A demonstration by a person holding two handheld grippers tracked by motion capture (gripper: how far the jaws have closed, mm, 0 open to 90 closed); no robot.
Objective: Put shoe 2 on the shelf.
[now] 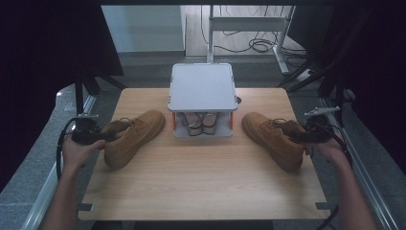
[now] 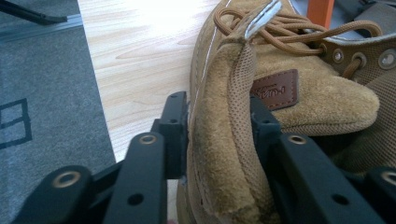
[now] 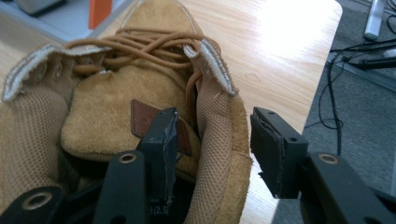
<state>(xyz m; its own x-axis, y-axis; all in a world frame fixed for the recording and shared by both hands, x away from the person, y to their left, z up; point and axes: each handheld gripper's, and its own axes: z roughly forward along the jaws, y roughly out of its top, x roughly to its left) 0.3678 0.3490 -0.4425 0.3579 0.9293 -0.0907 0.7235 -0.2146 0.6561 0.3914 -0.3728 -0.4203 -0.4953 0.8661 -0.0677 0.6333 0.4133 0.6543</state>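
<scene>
Two tan suede lace-up boots lie on the wooden table [image 1: 201, 187]. The left boot [image 1: 136, 136] points toward the back right, the right boot [image 1: 270, 139] toward the back left. My left gripper [image 1: 114, 134] sits at the left boot's heel end. In the left gripper view its jaws [image 2: 218, 116] stand on either side of the padded collar wall of that boot [image 2: 303, 102], with both pads against it. My right gripper [image 1: 293, 135] is at the right boot's opening. One jaw is inside that boot [image 3: 102, 102] and the other outside, with a gap to the collar [image 3: 215, 123].
A grey box-like rack [image 1: 203, 86] with orange posts stands at the back middle of the table, with a pair of smaller shoes [image 1: 201, 123] under its top. The table's side edges lie just outside each boot. Cables and a desk frame [image 1: 249, 24] lie on the floor behind.
</scene>
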